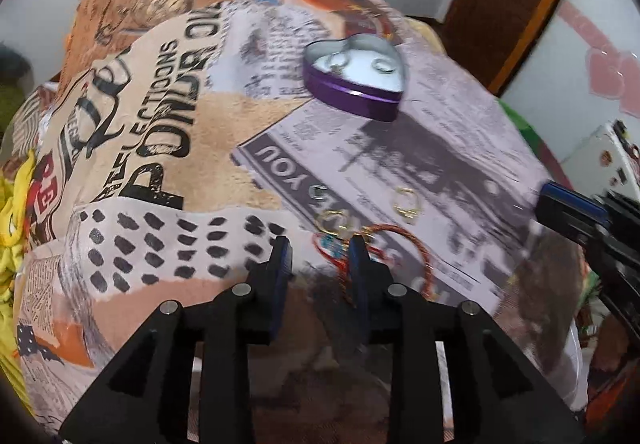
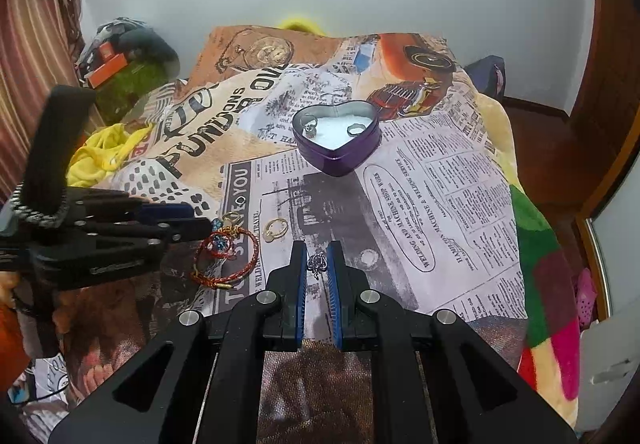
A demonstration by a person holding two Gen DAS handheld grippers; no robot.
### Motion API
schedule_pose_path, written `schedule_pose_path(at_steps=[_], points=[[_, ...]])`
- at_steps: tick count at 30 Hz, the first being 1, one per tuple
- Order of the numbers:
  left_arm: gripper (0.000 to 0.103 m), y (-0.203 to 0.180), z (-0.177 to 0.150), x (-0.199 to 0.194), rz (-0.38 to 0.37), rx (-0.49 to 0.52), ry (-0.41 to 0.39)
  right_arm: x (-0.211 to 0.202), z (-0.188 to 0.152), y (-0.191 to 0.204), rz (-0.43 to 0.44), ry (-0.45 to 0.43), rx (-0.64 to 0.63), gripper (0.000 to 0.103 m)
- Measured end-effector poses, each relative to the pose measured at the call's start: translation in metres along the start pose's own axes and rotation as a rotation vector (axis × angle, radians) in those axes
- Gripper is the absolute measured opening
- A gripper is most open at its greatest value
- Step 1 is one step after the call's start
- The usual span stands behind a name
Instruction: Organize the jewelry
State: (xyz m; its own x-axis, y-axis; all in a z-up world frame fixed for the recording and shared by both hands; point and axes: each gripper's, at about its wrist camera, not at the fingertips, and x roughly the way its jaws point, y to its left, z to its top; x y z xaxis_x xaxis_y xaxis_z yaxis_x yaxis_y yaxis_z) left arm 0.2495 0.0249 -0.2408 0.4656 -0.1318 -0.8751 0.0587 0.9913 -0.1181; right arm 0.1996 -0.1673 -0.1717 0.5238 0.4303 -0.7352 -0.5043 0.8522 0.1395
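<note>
Here the right gripper (image 2: 318, 264) pinches a small dark silver ornamental ring (image 2: 317, 263) between nearly closed fingers, low centre of the right wrist view. The purple heart-shaped metal tin (image 2: 336, 160), already holding two silver rings, lies straight ahead above it, with bare newspaper-print blanket (image 2: 440, 204) between. The left gripper (image 1: 318, 256) stands part open over the red-and-gold cord bracelet (image 2: 228, 256), beside gold rings (image 2: 275, 228). The right one seems nearer the tin; the blanket's edge drops away further right.
</note>
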Motion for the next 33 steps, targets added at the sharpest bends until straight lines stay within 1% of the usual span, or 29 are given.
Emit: schedule_pose_path(at_steps=[3, 8, 9, 11, 12, 15, 16, 17, 26, 27, 30, 32, 33], points=[[0.029, 0.004, 0.002, 0.006, -0.014, -0.037, -0.001, 0.002, -0.001, -0.002, 0.001, 0.006, 0.004, 0.009], [0.029, -0.007, -0.001, 0.011, 0.016, 0.014, -0.017, 0.005, -0.002, -0.007, 0.001, 0.015, 0.014, 0.009], [0.028, -0.007, -0.002, 0.011, 0.016, 0.016, -0.020, 0.006, -0.002, -0.008, 0.003, 0.017, 0.017, 0.009], [0.014, -0.006, -0.003, 0.010, 0.002, 0.009, -0.018, 0.006, -0.003, -0.008, 0.007, 0.019, 0.021, 0.009], [0.008, -0.005, -0.004, 0.009, -0.019, 0.005, -0.016, 0.006, -0.003, -0.008, 0.008, 0.021, 0.022, 0.009], [0.001, -0.008, -0.006, 0.006, -0.014, 0.021, -0.025, 0.007, -0.004, -0.008, 0.010, 0.023, 0.018, 0.009], [0.000, -0.010, -0.006, 0.004, -0.007, 0.028, -0.028, 0.006, -0.003, -0.007, 0.010, 0.022, 0.017, 0.009], [0.000, -0.012, -0.007, 0.001, 0.000, 0.036, -0.034, 0.006, -0.003, -0.007, 0.009, 0.022, 0.016, 0.009], [0.000, -0.010, -0.010, -0.034, -0.009, 0.049, -0.097, -0.001, 0.002, -0.006, 0.003, 0.003, 0.013, 0.009], [0.000, -0.010, -0.010, -0.036, -0.019, 0.045, -0.096, -0.002, 0.002, -0.005, 0.003, 0.001, 0.013, 0.009], [0.000, -0.012, -0.013, -0.038, -0.082, 0.046, -0.063, -0.004, 0.003, -0.004, 0.001, -0.002, 0.008, 0.009], [0.004, -0.019, -0.017, -0.037, -0.089, 0.073, -0.047, -0.005, 0.003, -0.002, 0.002, -0.004, 0.006, 0.009], [0.008, -0.025, -0.019, -0.032, -0.084, 0.097, -0.030, -0.005, 0.003, -0.001, 0.001, -0.003, 0.004, 0.009]])
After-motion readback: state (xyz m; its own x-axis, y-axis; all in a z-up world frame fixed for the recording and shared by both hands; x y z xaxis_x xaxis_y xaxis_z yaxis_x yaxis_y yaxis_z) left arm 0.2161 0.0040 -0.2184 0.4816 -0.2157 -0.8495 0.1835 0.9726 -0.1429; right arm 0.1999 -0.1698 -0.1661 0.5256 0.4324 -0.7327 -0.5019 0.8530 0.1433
